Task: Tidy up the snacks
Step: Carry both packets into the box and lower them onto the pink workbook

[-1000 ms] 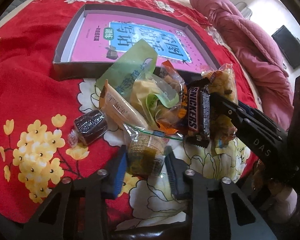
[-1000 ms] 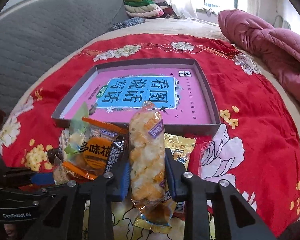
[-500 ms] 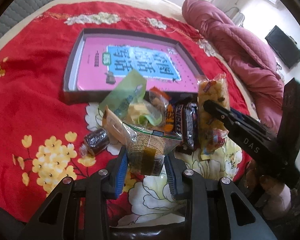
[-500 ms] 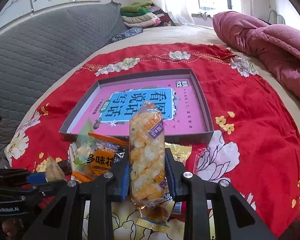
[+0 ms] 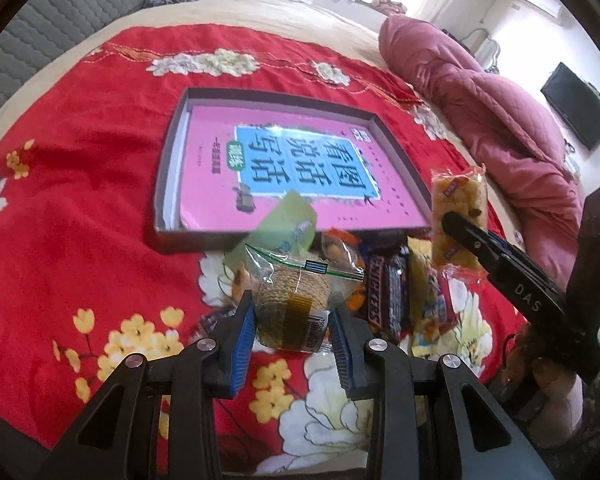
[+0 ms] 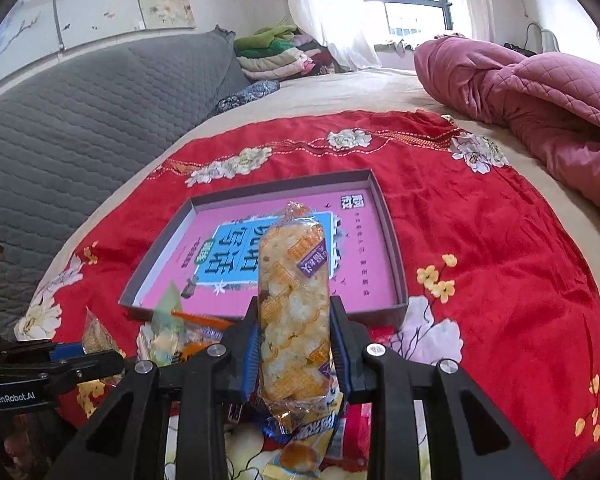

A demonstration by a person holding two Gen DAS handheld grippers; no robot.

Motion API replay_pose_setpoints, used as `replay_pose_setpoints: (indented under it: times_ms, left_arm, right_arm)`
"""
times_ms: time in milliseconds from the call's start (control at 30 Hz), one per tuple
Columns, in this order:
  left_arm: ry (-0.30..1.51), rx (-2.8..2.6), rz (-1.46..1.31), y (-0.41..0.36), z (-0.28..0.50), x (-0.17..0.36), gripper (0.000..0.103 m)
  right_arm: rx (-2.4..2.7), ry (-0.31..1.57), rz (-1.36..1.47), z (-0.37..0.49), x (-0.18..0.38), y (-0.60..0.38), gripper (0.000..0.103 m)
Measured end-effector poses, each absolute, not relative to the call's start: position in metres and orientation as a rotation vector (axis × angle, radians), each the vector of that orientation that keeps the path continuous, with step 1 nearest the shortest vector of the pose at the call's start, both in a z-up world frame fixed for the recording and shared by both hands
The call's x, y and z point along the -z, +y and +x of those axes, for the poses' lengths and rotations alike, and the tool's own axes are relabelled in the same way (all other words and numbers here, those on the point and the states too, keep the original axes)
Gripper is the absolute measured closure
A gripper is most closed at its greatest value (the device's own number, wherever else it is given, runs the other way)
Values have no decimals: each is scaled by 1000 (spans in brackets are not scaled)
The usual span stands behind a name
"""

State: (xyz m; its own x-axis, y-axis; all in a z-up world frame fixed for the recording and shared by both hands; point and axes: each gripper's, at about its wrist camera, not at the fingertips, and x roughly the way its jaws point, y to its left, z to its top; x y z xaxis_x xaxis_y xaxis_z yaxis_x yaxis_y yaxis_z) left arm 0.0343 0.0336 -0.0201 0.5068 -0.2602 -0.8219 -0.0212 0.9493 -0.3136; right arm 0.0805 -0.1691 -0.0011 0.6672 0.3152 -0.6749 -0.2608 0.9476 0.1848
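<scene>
Ahead of both grippers lies the shallow box (image 6: 385, 216); we note the right gripper (image 6: 294, 350) clamped on an upright rice-cracker pack (image 6: 292, 300), the left gripper (image 5: 292, 330) clamped on a biscuit packet (image 5: 294, 300), right nearer.

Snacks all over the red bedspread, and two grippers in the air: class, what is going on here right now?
A person is sorting snacks with a handheld gripper in each hand. The left gripper is shut on a clear-wrapped round cake, and the right gripper is shut on a long pack of rice crackers, both lifted above the pile. A Snickers bar and other packets lie on the spread. The shallow box beyond holds only a pink book; no snack is in it yet.
</scene>
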Motion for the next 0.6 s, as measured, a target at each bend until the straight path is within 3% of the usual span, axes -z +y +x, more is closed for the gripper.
replay_pose_setpoints:
  times_ms: [600]
  left_arm:
    - [993,16,-322,55,93,18,67]
  right_arm:
    - [-332,751,75,117,10,-170,72]
